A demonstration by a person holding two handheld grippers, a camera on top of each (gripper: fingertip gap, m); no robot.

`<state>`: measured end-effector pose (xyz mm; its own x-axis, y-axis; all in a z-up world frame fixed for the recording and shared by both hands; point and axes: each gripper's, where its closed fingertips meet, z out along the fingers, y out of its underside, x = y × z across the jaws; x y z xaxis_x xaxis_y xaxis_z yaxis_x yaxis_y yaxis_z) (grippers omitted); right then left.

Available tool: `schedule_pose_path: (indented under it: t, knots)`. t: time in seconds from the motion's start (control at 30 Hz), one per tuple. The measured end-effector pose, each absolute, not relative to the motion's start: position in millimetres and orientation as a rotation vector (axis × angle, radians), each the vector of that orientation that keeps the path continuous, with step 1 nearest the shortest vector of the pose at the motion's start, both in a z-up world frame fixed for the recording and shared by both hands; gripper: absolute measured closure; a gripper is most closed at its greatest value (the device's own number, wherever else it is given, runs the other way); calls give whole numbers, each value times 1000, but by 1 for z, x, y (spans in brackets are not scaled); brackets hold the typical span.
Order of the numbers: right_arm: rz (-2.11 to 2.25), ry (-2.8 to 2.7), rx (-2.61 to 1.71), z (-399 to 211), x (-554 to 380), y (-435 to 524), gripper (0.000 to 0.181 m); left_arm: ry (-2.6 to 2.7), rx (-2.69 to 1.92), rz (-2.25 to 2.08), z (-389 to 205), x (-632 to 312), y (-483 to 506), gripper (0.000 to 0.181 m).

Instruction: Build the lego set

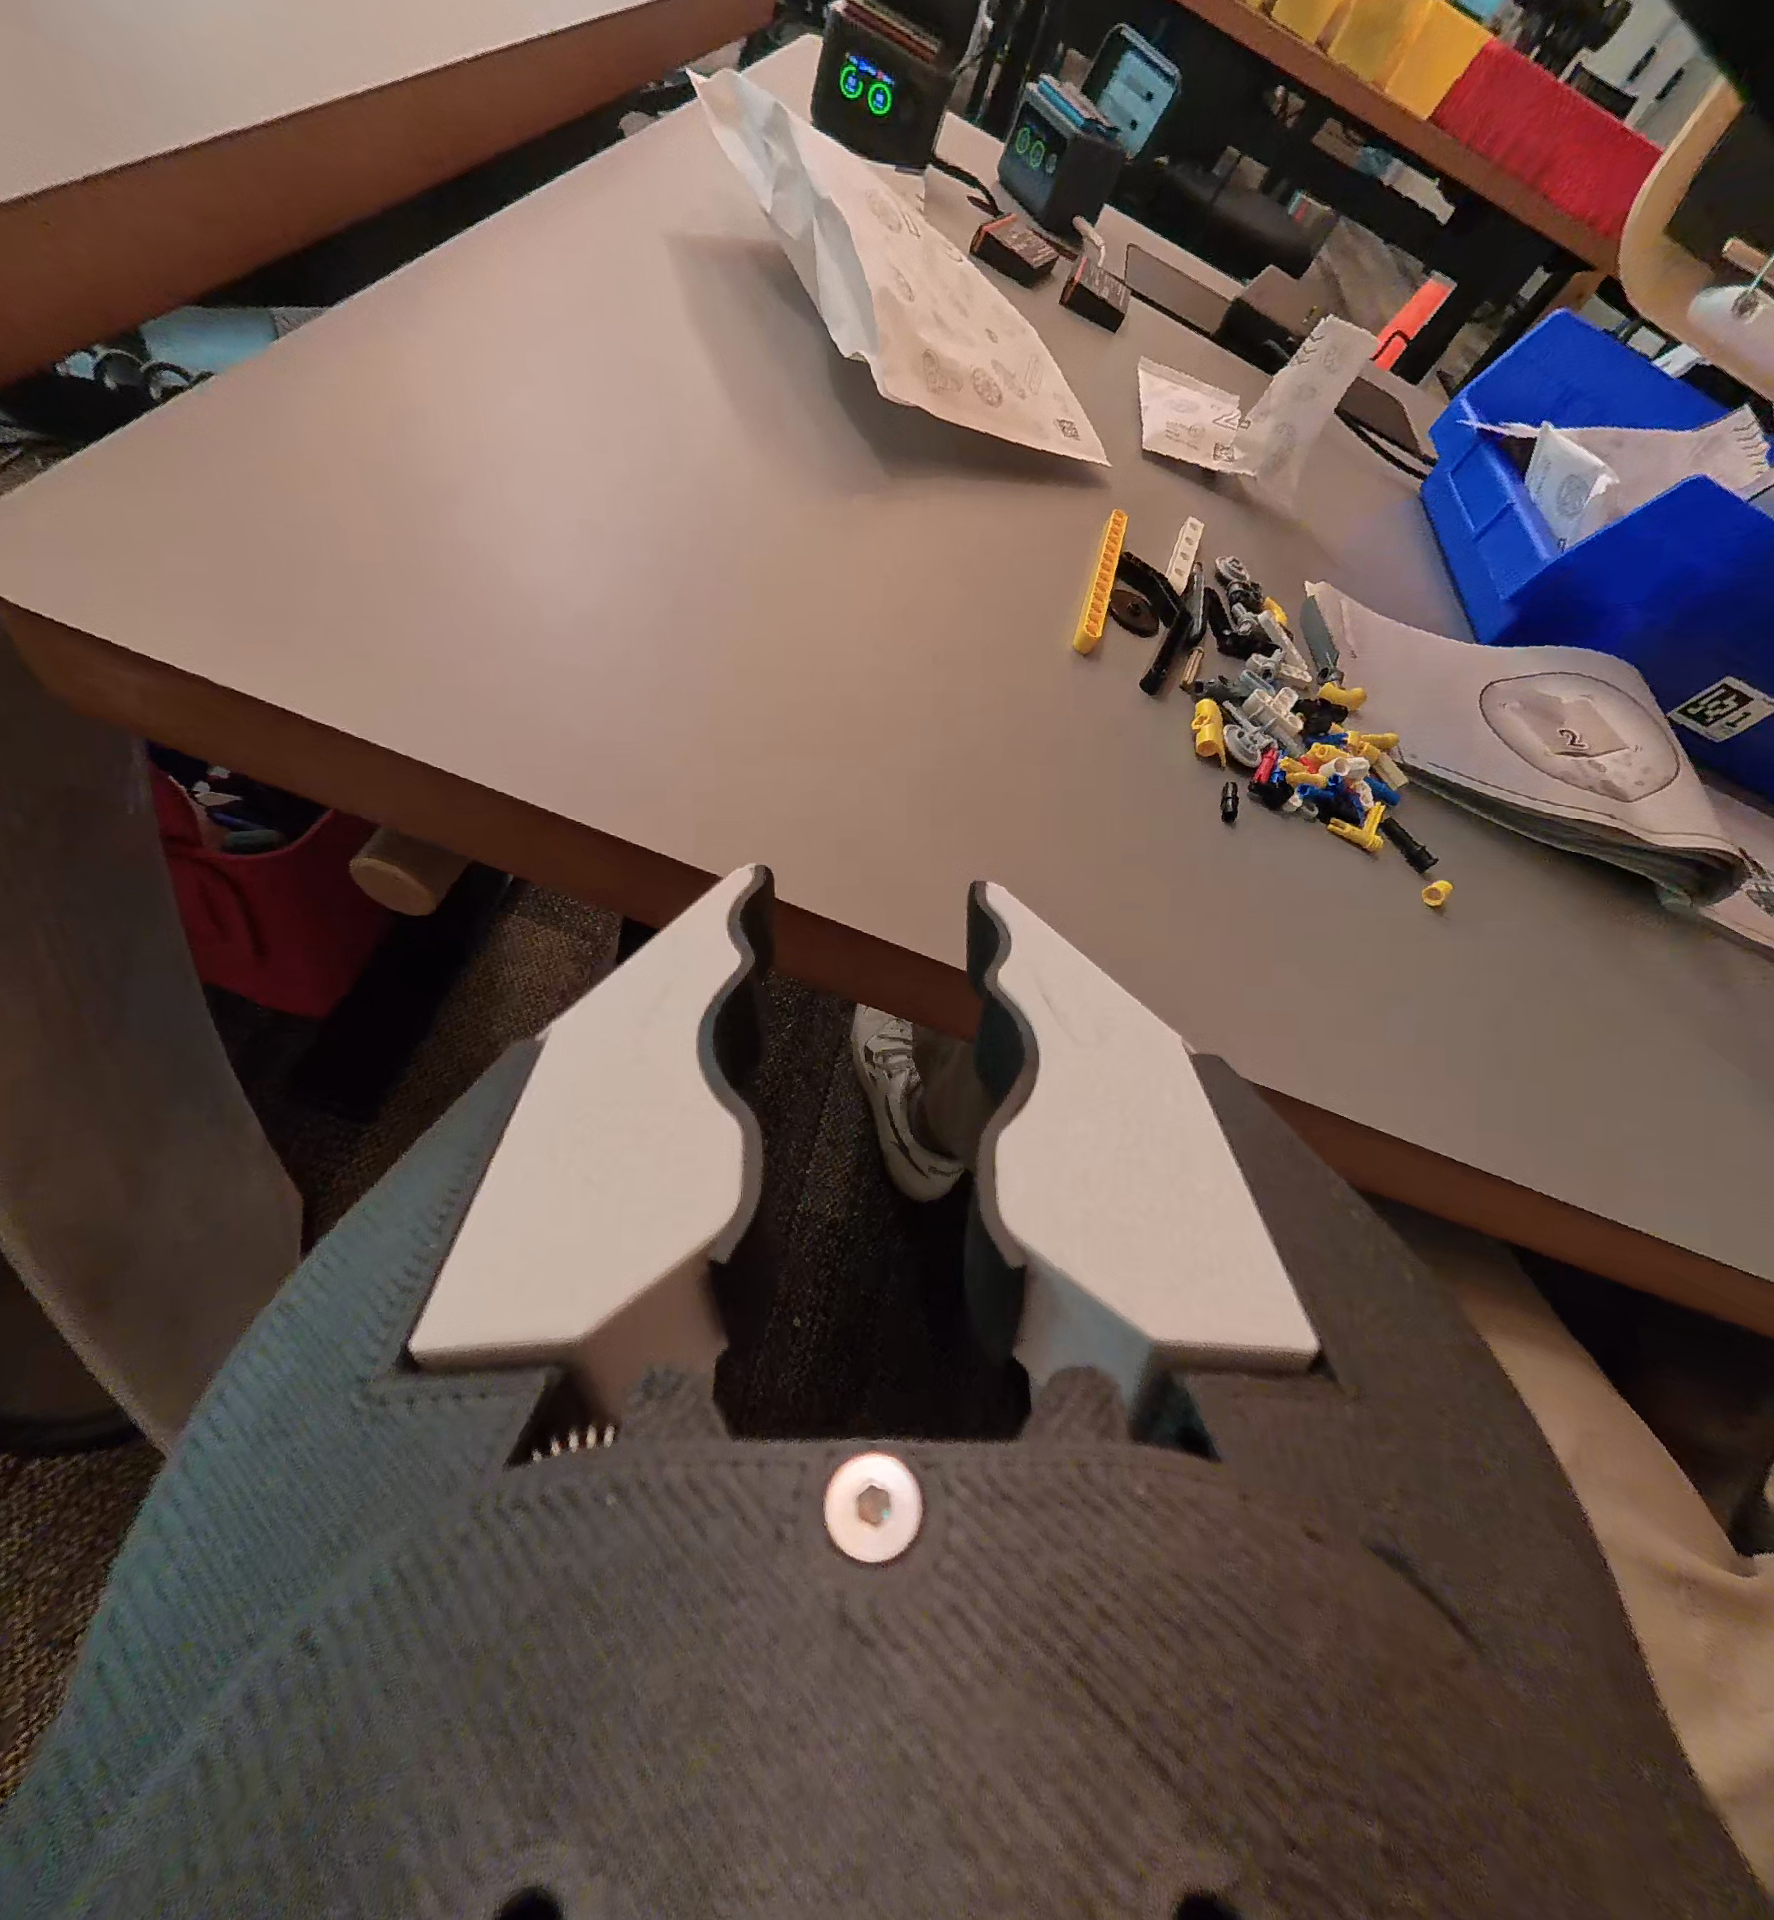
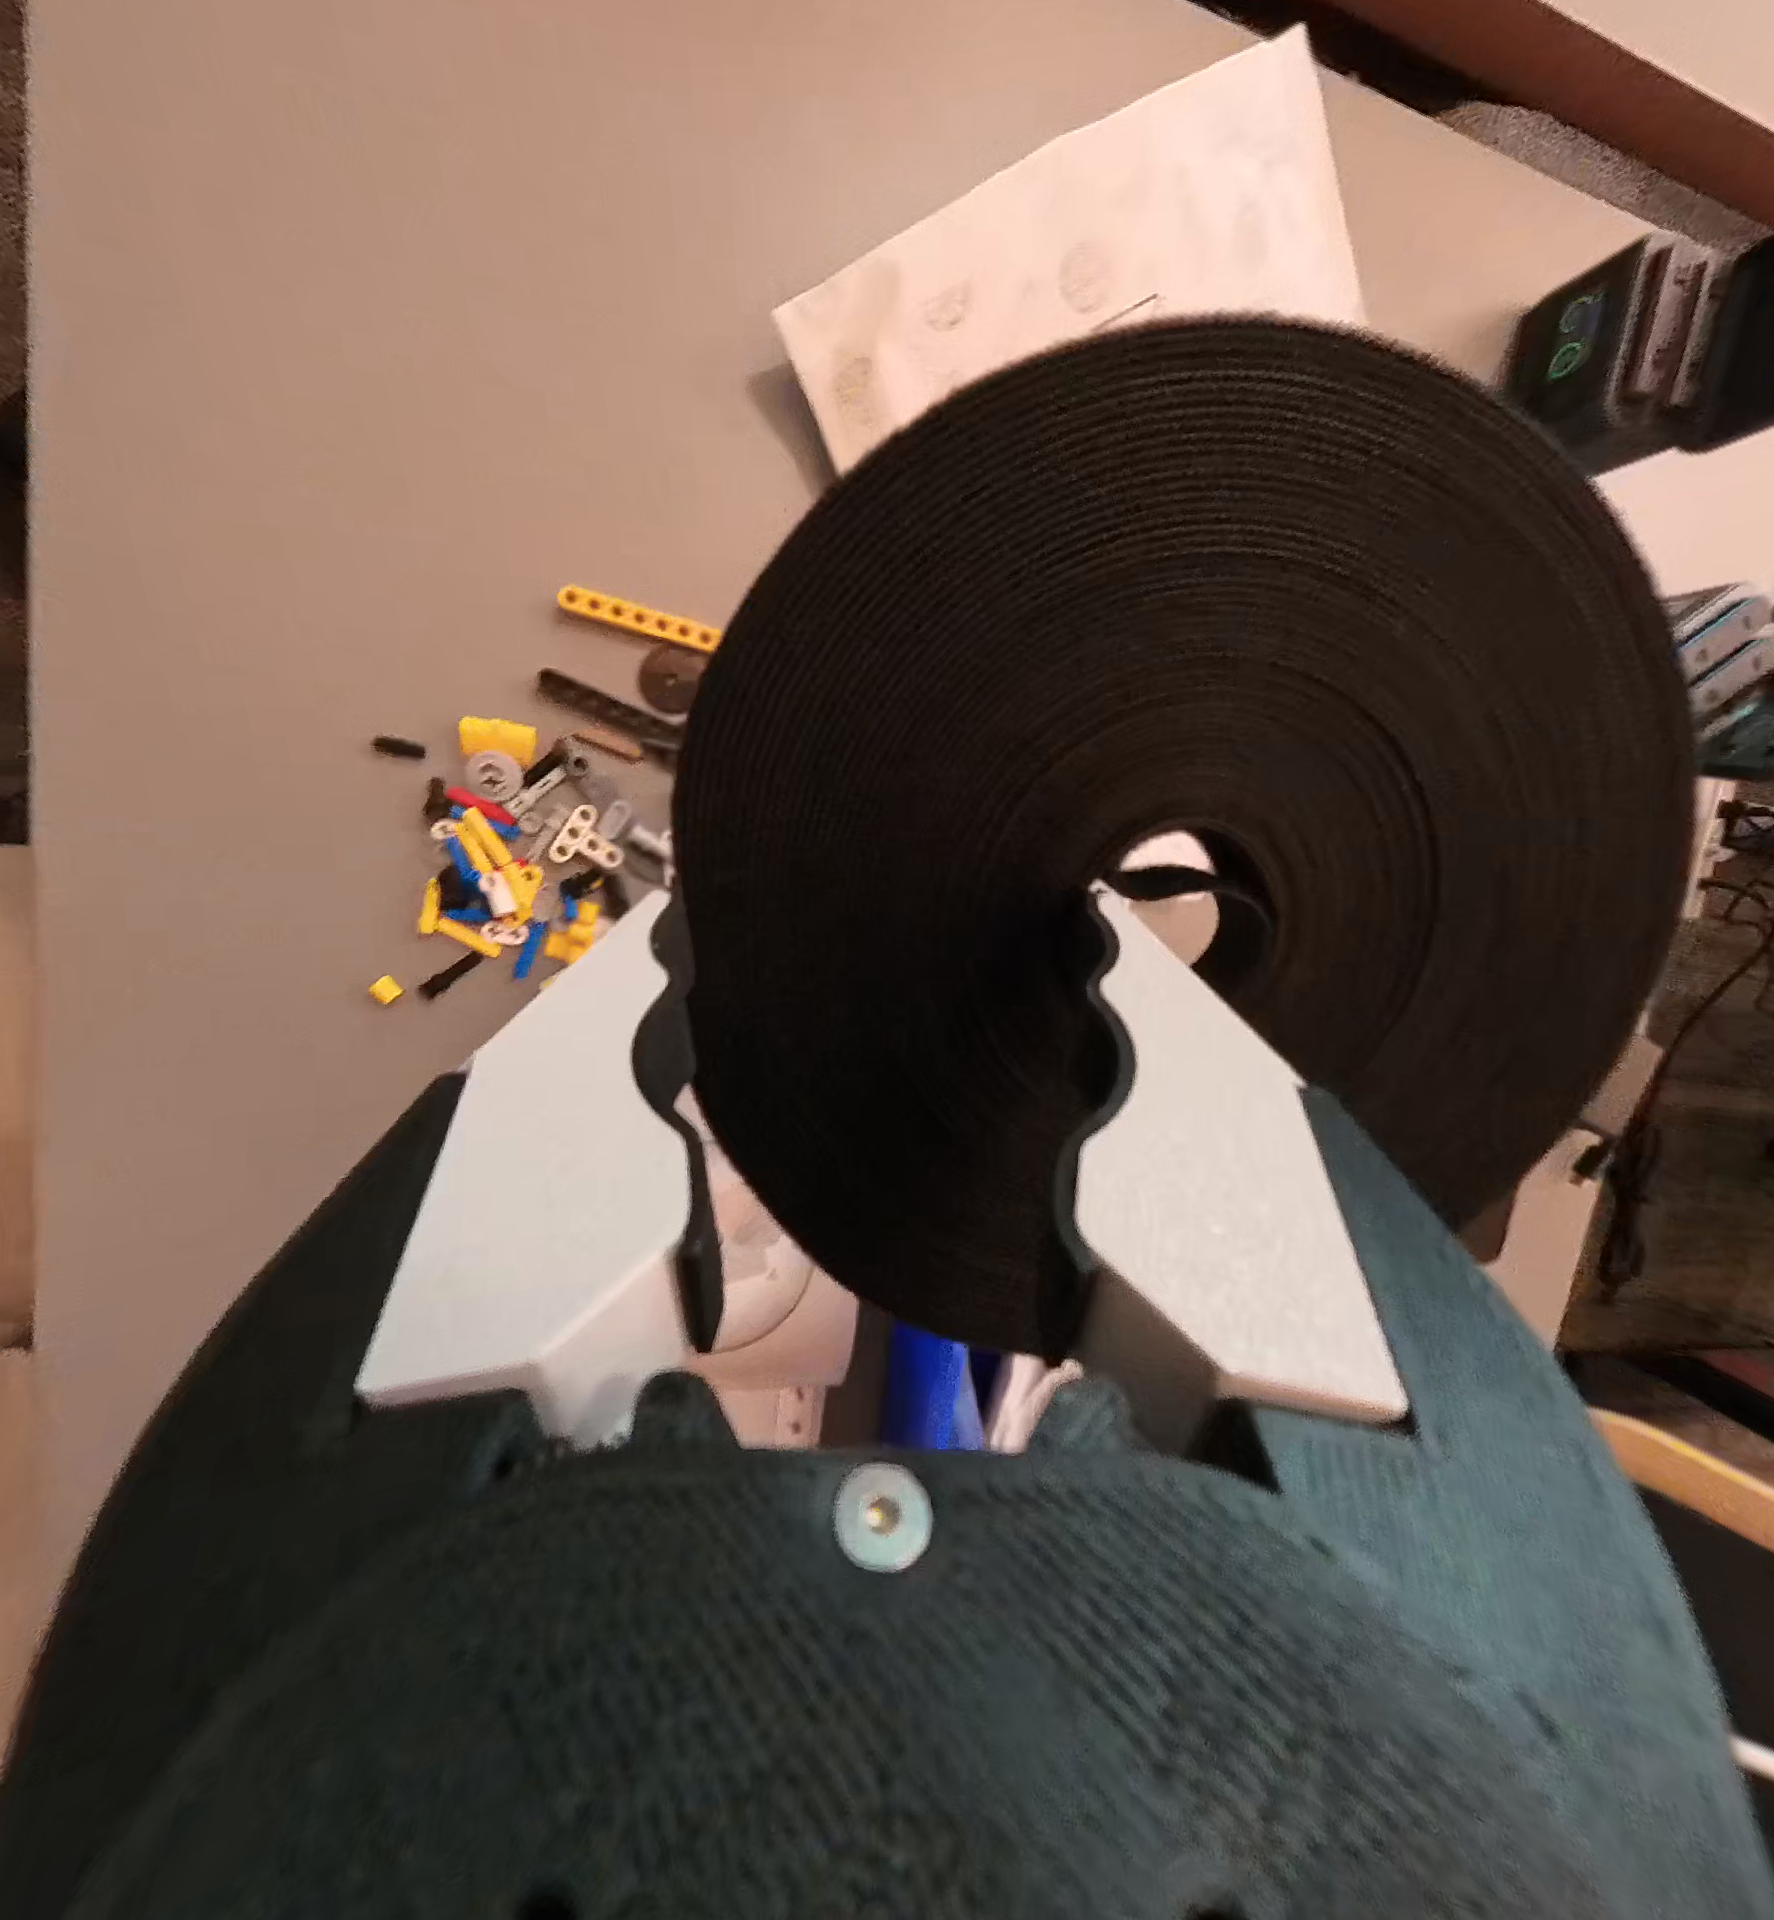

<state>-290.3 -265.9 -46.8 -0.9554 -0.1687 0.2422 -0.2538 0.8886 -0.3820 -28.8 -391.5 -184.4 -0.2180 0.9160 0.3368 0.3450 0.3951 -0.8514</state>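
My right gripper [image 2: 883, 914] is clamped on a big black roll of strap [image 2: 1174, 727] — hook-and-loop tape, I think — held above the grey table [image 2: 343, 364]. My left gripper [image 1: 867, 894] hangs empty, fingers parted, at the table's edge. The lego pieces [image 1: 1278, 707] lie heaped beside the instruction booklet [image 1: 1548, 748] — blue bin [image 1: 1693, 582] behind.

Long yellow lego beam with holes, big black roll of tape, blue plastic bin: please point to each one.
Long yellow lego beam [image 1: 1100, 582], left wrist view, mid-length.
Big black roll of tape [image 2: 1278, 623], right wrist view, flat wound face.
Blue plastic bin [image 1: 1641, 613], left wrist view, front wall.
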Motion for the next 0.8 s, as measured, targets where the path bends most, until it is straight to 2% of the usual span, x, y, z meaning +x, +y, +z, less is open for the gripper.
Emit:
schedule_pose_path:
  t: [0.5, 0.8]
  knots:
    - [600, -2907, -45, -106, -411, -318, 107, -1788, -1109, 755, -198, -28, -391, 145]
    - [665, -2938, -129, -116, -417, -305, 108, -1824, -1105, 723, -211, -24, -393, 147]
